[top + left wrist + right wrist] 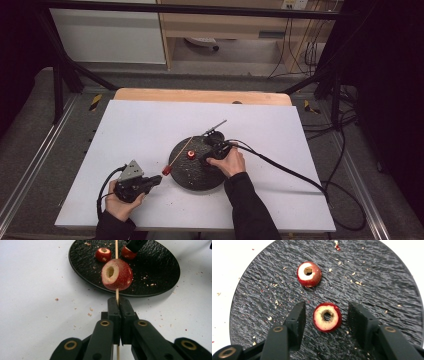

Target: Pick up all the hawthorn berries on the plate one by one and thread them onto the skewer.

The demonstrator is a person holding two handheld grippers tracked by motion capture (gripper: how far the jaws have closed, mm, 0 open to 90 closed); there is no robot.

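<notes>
My left gripper [117, 303] is shut on a thin wooden skewer [116, 250] that runs forward over a black round plate [160, 270]. One cored red fruit [117, 275] is threaded on the skewer just past the jaws, near the plate's edge. In the high view the left gripper [156, 181] sits left of the plate [197, 175] with the skewered fruit [166, 170] at its tip. My right gripper [326, 315] is open over the plate [387, 285], its jaws on either side of a cored red fruit [327, 317] without touching it. Another cored fruit [309, 274] lies farther on.
The plate rests on a white board [140, 130] on a wooden table [200, 95]. Crumbs are scattered on the plate and the board. A metal rod [215, 127] lies just behind the plate. Black cables [290, 172] trail off to the right.
</notes>
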